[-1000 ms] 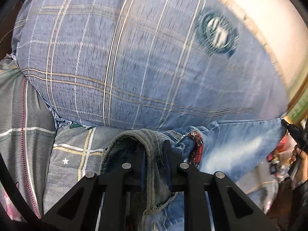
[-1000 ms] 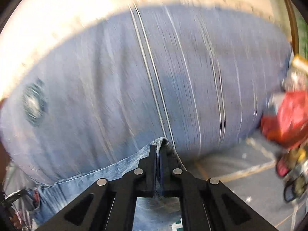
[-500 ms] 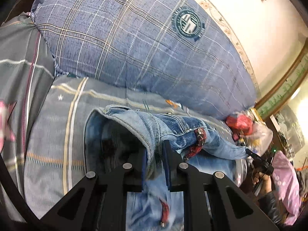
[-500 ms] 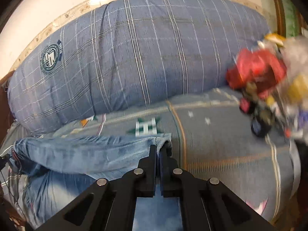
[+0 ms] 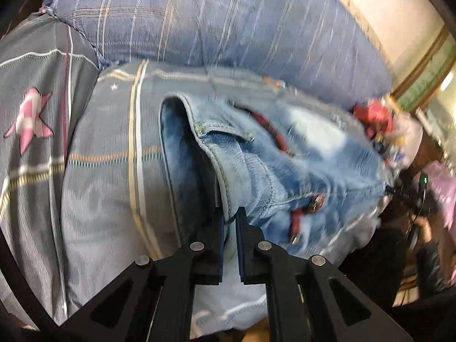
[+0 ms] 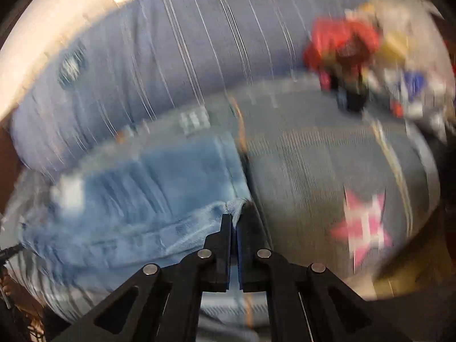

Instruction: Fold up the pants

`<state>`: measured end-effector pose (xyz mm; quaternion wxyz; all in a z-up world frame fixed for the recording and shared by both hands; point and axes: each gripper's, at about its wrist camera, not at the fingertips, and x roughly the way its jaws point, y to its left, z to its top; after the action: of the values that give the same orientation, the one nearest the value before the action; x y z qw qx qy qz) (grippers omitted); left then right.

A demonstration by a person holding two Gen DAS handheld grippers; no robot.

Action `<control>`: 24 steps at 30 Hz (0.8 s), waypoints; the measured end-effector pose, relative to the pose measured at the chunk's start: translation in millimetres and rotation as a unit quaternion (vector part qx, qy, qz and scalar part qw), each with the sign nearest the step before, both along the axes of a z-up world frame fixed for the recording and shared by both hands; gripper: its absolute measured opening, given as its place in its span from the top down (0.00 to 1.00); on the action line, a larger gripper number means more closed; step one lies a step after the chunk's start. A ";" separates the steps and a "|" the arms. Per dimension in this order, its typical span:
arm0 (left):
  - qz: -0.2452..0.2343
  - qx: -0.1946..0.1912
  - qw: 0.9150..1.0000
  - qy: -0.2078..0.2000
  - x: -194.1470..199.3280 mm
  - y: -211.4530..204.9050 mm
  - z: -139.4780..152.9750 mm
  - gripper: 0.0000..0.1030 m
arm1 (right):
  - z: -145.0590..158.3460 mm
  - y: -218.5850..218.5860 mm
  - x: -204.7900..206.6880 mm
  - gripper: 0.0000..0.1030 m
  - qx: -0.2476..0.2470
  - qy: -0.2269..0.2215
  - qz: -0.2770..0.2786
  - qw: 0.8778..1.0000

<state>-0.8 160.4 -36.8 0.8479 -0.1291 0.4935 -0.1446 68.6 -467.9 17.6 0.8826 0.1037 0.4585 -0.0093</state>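
Light blue jeans (image 5: 285,165) with red trim lie across the grey plaid bedspread (image 5: 108,171). My left gripper (image 5: 229,213) is shut on the jeans' waistband, which opens to the left of the fingers. In the right wrist view, blurred by motion, the jeans (image 6: 148,193) spread to the left. My right gripper (image 6: 234,222) is shut on a hem corner of the jeans, low over the bedspread (image 6: 313,165).
A big blue plaid pillow (image 5: 228,28) lies along the wall behind the jeans, also in the right wrist view (image 6: 171,57). A red bag among clutter (image 6: 342,45) sits at the bed's far right. A pink star patch (image 6: 362,225) marks the bedspread.
Both grippers have pulled back from the pillow and dropped toward the bed, carrying the jeans. The jeans now spread over the bedspread. Both views tilt further down.
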 end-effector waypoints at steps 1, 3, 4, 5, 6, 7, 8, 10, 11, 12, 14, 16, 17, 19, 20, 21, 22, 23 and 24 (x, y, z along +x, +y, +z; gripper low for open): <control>-0.003 0.006 1.000 0.003 -2.9 -0.5 -1.8 0.92 | -11.6 0.1 -0.3 0.92 -0.011 0.027 -0.001 1.000; -0.005 0.017 1.000 0.005 -8.2 0.9 0.7 0.92 | -20.6 -1.4 -5.8 0.82 -0.026 0.045 -0.011 0.999; -0.004 0.017 1.000 0.004 -9.7 3.5 4.0 0.92 | -18.8 -3.4 -9.1 0.67 -0.026 0.046 -0.022 0.998; -0.001 0.014 1.000 0.003 -10.8 7.3 7.7 0.92 | -15.8 -4.6 -10.6 0.38 -0.027 0.043 -0.026 0.998; 0.004 0.006 1.000 -0.001 -12.2 12.7 13.2 0.91 | -10.3 -4.9 -12.9 0.26 -0.031 0.036 -0.029 0.998; 0.011 -0.008 1.000 -0.006 -12.6 18.6 19.1 0.90 | -4.6 -4.4 -14.9 0.21 -0.035 0.027 -0.029 0.999; 0.017 -0.022 1.000 -0.011 -10.4 21.6 23.6 0.84 | 3.3 -3.6 -16.5 0.21 -0.038 0.019 -0.029 0.999; 0.029 -0.051 0.998 -0.023 -6.2 26.4 29.7 0.74 | 12.8 -5.1 -15.5 0.21 -0.027 0.009 -0.032 0.999; 0.032 -0.063 0.997 -0.026 -2.6 25.8 30.1 0.72 | 17.1 -6.7 -13.8 0.21 -0.010 0.002 -0.033 0.999; 0.030 -0.071 0.997 -0.026 3.0 22.2 29.4 0.72 | 18.5 -8.8 -10.6 0.21 0.012 -0.004 -0.035 0.999; 0.017 -0.079 0.997 -0.019 16.6 8.8 22.0 0.72 | 15.8 -10.1 -1.3 0.21 0.046 -0.004 -0.040 0.998; 0.009 -0.070 0.997 -0.008 26.6 -3.5 12.1 0.72 | 6.1 -7.7 8.7 0.24 0.066 0.005 -0.041 0.997; 0.010 -0.060 0.998 0.001 32.3 -10.7 5.6 0.73 | -1.8 -5.5 14.6 0.42 0.067 0.014 -0.043 0.997; 0.003 -0.039 0.999 0.005 36.2 -19.4 4.0 0.99 | -13.9 -0.3 23.2 0.81 0.054 0.033 -0.052 0.997; -0.006 -0.035 0.999 0.001 35.1 -22.6 8.3 1.00 | -15.5 2.5 25.5 0.88 0.043 0.040 -0.054 0.997; -0.014 -0.029 0.999 -0.007 30.2 -24.8 13.3 1.00 | -9.4 4.1 22.7 0.89 0.033 0.025 -0.054 0.998; -0.026 -0.020 0.999 -0.018 25.5 -28.2 22.0 1.00 | -0.3 5.5 18.3 0.90 0.023 0.006 -0.051 0.998; -0.037 -0.009 0.999 -0.029 20.4 -30.5 31.3 1.00 | 8.2 6.7 14.3 0.90 0.014 -0.007 -0.050 0.999; -0.047 0.004 0.998 -0.038 15.2 -31.7 41.2 1.00 | 17.6 7.1 9.4 0.90 0.008 -0.021 -0.048 0.999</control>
<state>14.4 128.7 4.4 0.8586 -0.0970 0.4672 -0.1876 78.0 -460.7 35.2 0.8896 0.1329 0.4345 -0.0458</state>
